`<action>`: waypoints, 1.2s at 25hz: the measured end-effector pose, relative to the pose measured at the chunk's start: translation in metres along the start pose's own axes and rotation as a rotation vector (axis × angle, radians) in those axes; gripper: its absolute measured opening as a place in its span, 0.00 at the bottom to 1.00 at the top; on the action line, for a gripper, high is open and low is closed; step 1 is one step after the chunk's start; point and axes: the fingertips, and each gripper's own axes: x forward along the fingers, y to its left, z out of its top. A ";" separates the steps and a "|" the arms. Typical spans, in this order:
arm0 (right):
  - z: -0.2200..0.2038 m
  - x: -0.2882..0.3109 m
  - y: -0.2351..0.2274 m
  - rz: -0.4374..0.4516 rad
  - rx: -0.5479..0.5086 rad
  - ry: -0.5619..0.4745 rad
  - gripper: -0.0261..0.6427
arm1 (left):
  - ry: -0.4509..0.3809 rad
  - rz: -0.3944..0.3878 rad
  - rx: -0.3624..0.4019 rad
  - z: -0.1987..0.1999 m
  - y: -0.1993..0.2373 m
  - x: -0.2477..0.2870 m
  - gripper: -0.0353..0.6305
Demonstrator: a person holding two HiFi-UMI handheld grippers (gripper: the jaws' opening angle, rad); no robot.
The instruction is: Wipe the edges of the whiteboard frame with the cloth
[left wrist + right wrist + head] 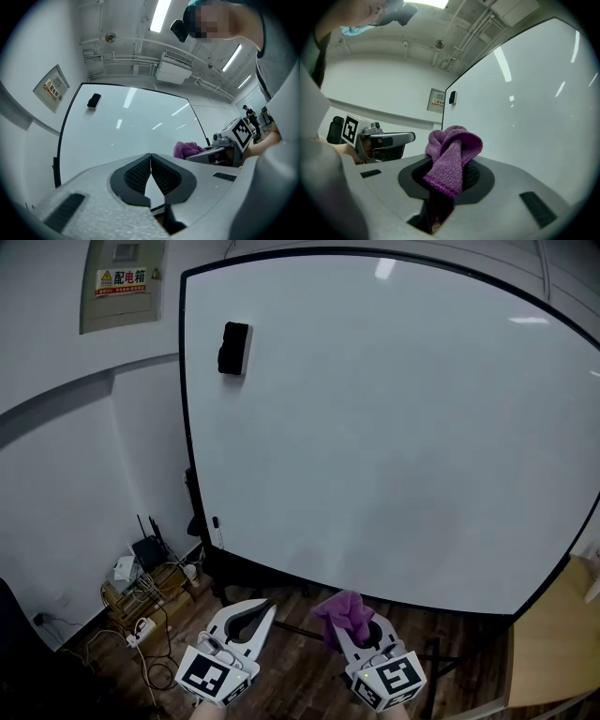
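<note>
Wiping not yet begun, judging by positions. Right tool (pixel 361 629) clamped on purple cloth (pixel 344 607), with the cloth bunched and folded over above the tips and a tail hanging down between the pads. Left tool (pixel 251 611) closed, pads meeting at the tips, nothing between them.

Both tools held low, below the whiteboard (pixel 394 427) and just under its bottom edge in the head view, pointing up toward it. No contact between cloth and black frame (pixel 185 437); clear gap visible in both gripper views. Left tool just left of the right one, both nearer the whiteboard's lower left corner than its right side.

Black eraser (pixel 233 348) stuck near the whiteboard's upper left corner, inside the frame. Cables (pixel 141 592) and small boxes on the floor (pixel 291 671) below and left of the whiteboard. Wall box (pixel 122 282) with warning label above and left of the whiteboard.

Done so far: cloth picked up and gripped, ready for use. Left to do, by estimate: everything, meaning the bottom, left, top and right edges of the frame. No wipe marks or dust visible to tell otherwise. Bottom or left edge looks the nearest start. Top edge probably needs a high reach.
</note>
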 end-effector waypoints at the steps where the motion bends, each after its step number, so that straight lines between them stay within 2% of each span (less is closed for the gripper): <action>1: -0.001 0.001 -0.003 -0.004 -0.002 0.002 0.15 | -0.001 -0.002 -0.003 -0.002 0.001 0.003 0.08; 6: -0.004 0.008 -0.010 -0.010 -0.011 0.011 0.15 | 0.011 -0.012 -0.029 -0.008 0.004 0.013 0.08; 14: -0.002 0.033 -0.009 -0.046 -0.018 0.008 0.15 | -0.026 -0.040 -0.022 -0.012 0.034 0.020 0.08; 30: -0.009 0.117 0.025 -0.214 0.015 0.023 0.15 | -0.021 -0.217 -0.055 -0.029 0.129 0.022 0.08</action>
